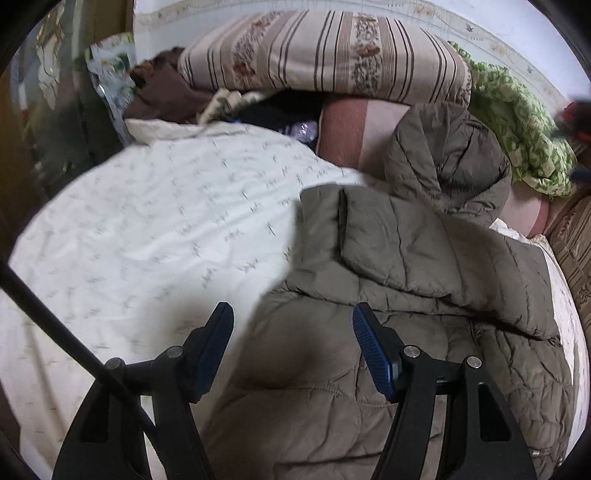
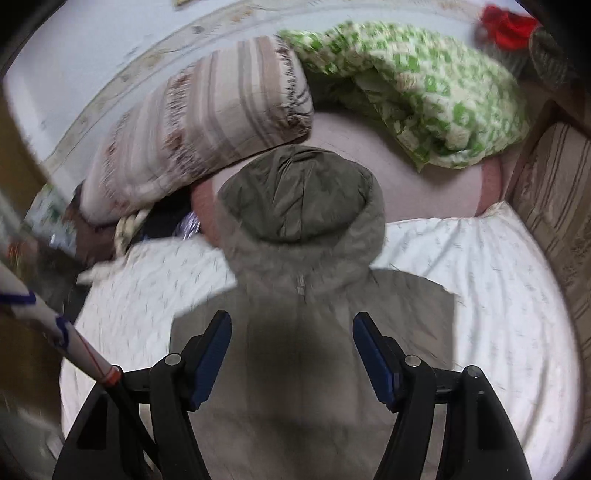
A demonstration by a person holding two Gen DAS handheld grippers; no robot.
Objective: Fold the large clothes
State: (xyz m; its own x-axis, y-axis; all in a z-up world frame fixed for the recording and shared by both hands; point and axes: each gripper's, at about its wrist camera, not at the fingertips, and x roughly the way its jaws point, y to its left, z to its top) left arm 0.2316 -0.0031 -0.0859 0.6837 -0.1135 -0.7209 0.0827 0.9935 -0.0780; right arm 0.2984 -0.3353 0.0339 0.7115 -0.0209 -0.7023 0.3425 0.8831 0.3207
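both tongs, left tongs (image 1: 293,347) and right tongs (image 2: 291,350), are hovering spread wide, empty, over the olive jacket (image 2: 306,295) lying on the bed (image 2: 498,295).

Counts showing: one olive quilted hooded jacket (image 2: 303,302) lying mid-frame; one striped pillow (image 2: 207,133) sitting upper left; one green-patterned quilt (image 2: 424,92) sitting upper right; one white printed sheet (image 2: 498,295) lying beneath; one red item (image 2: 506,26) showing top right, blurred.

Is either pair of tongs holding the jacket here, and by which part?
Nothing is held. The left tongs and right tongs are both open above the jacket.
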